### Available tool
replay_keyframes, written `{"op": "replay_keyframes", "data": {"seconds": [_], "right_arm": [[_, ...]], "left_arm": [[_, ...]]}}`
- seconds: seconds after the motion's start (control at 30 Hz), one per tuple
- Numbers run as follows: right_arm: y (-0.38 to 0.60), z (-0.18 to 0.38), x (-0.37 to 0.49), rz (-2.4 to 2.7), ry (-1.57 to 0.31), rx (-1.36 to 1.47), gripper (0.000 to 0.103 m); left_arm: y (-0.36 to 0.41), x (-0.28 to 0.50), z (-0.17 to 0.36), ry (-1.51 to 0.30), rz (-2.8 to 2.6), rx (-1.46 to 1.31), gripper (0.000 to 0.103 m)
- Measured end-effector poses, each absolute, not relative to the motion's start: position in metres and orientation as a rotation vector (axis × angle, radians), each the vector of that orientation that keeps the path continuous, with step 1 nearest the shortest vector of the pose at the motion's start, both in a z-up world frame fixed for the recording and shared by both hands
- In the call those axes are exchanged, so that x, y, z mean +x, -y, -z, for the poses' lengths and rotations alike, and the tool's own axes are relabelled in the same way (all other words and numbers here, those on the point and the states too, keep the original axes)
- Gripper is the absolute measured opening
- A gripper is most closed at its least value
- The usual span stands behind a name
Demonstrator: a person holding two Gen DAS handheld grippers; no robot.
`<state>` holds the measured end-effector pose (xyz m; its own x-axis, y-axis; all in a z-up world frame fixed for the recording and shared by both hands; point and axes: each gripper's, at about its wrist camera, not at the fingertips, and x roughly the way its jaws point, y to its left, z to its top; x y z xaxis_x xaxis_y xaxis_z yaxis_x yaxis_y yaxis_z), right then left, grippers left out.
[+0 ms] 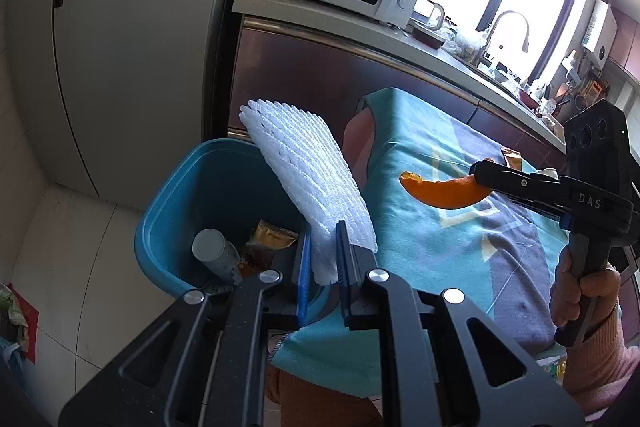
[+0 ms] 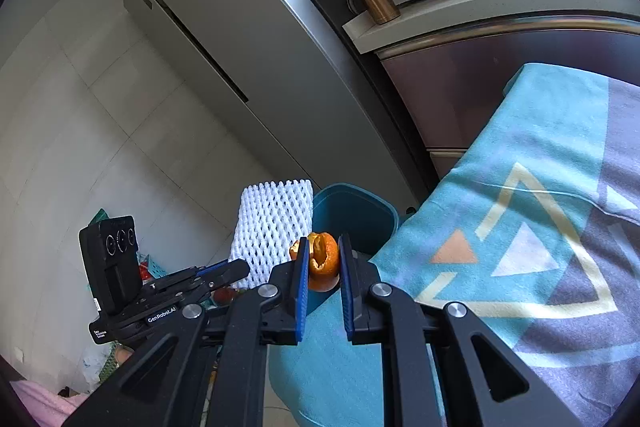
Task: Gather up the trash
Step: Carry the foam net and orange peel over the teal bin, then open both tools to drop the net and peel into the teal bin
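The blue bin [image 1: 180, 195] stands on the floor against the cloth-covered table's [image 1: 432, 155] left edge, with a wrapper and a tube inside. Over it the left gripper [image 1: 324, 247] pinches the white foam net [image 1: 304, 183] by its lower end between narrow fingers. Right of that, above the tabletop, the right gripper [image 2: 324, 251] clamps the orange peel [image 2: 322, 261] between its pads

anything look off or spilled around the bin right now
Nothing stands out. The left tongs hold a white foam net over the blue bin, and the right tongs hold orange peel above the tablecloth. Nothing has spilled that these views show.
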<state>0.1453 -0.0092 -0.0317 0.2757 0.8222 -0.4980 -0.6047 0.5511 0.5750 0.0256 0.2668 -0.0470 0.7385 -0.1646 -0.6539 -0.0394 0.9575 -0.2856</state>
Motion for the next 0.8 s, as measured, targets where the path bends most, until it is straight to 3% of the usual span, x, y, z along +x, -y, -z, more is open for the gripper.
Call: {"op": "replay_keyframes", "data": {"seconds": [0.8], "right_arm": [[-0.08,0.066,0.159,-0.959,-0.994,0.157,0.013]], "left_arm": [[-0.301,0.051,0.11,-0.871,-0.022,-0.336,0.013]]}}
